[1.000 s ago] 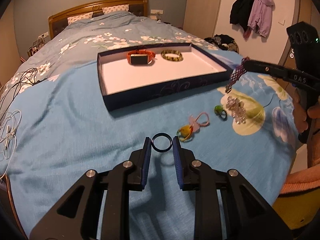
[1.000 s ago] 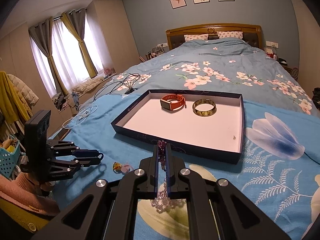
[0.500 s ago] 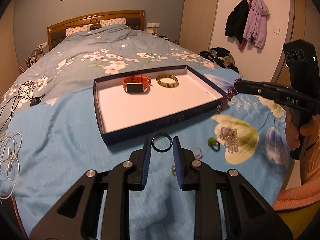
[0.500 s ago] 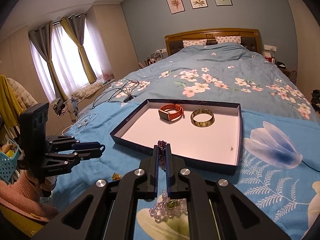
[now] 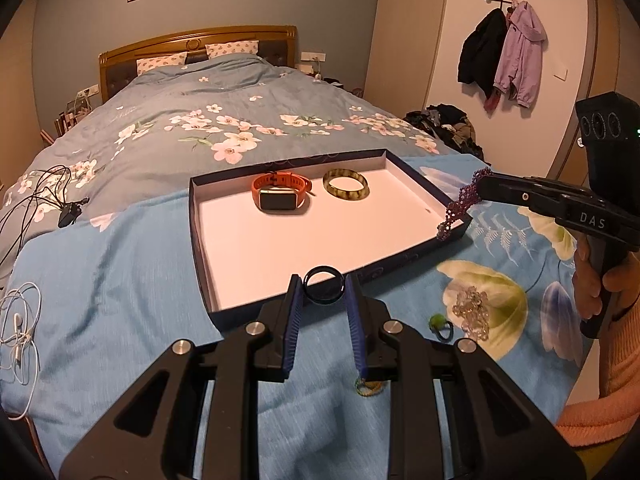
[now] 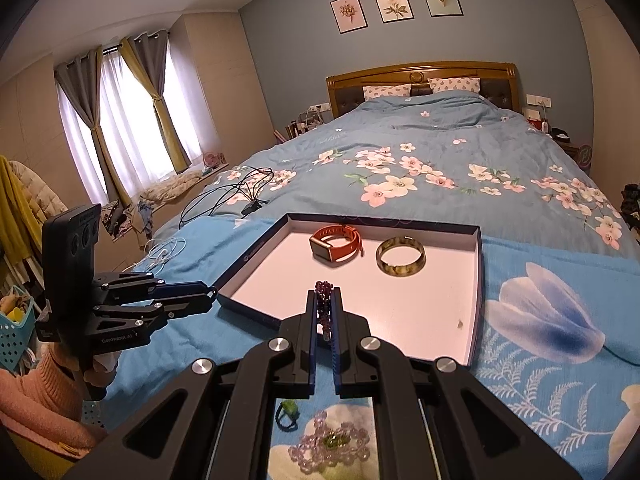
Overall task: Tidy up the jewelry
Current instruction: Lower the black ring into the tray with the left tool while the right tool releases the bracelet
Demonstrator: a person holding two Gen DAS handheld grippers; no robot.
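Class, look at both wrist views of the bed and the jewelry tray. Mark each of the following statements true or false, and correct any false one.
1. The left claw grips a dark ring. True.
2. The tray holds three items. False: only an orange watch and a green bangle lie in it.
3. The right claw is shut on a purple bead bracelet. True.
4. The clear bead bracelet lies in the tray. False: it lies on the blue bedspread, outside the tray.

"DAS" on right gripper [image 5: 480,188]; "GenRobot.AI" on left gripper [image 6: 212,292]
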